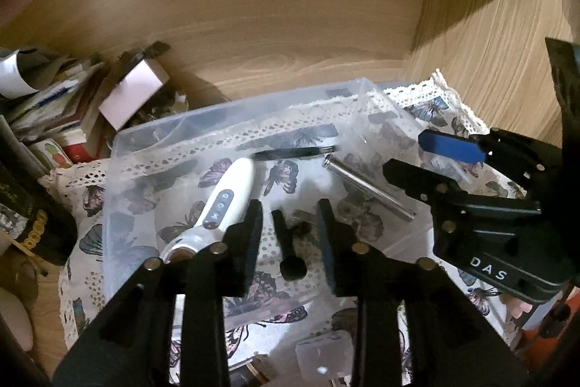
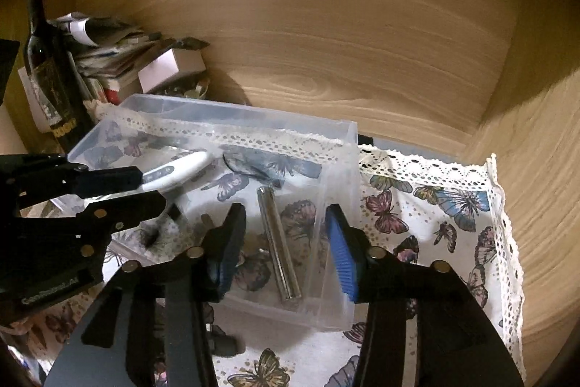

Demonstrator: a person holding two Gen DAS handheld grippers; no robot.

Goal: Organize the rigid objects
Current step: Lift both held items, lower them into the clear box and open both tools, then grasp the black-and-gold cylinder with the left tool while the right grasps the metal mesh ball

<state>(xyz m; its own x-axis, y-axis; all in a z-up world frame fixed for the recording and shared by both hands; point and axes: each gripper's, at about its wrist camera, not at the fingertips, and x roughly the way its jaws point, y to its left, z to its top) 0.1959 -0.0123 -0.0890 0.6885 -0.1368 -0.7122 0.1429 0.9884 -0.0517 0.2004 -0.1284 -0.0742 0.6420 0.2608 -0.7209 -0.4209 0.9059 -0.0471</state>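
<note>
Inside the clear plastic bin (image 1: 119,169) on the butterfly-print cloth (image 2: 435,205) lie four rigid items. White handheld device (image 1: 226,198): rounded body, grey button strip, lying diagonally at the bin's left. Black screw-like bolt (image 1: 288,249): short shaft, round head toward the camera. Shiny metal cylinder (image 1: 369,185): slim, threaded end, lying diagonally at the right. Thin dark curved piece (image 1: 293,152) sits behind the device, too blurred to identify.

Left gripper (image 1: 290,223) has fingers spread, nothing held; the bolt lies on the bin floor between the fingertips, closer to the left finger, contact unclear. The white device sits just beside its left finger.

Right gripper (image 2: 286,242) with blue pads (image 2: 342,263) is also spread wide and empty; in the right wrist view the metal cylinder (image 2: 279,242) lies between its fingers, running lengthwise, and the bin's right wall is near the right pad.

Small translucent box (image 1: 322,356) lies on the cloth outside the bin.
</note>
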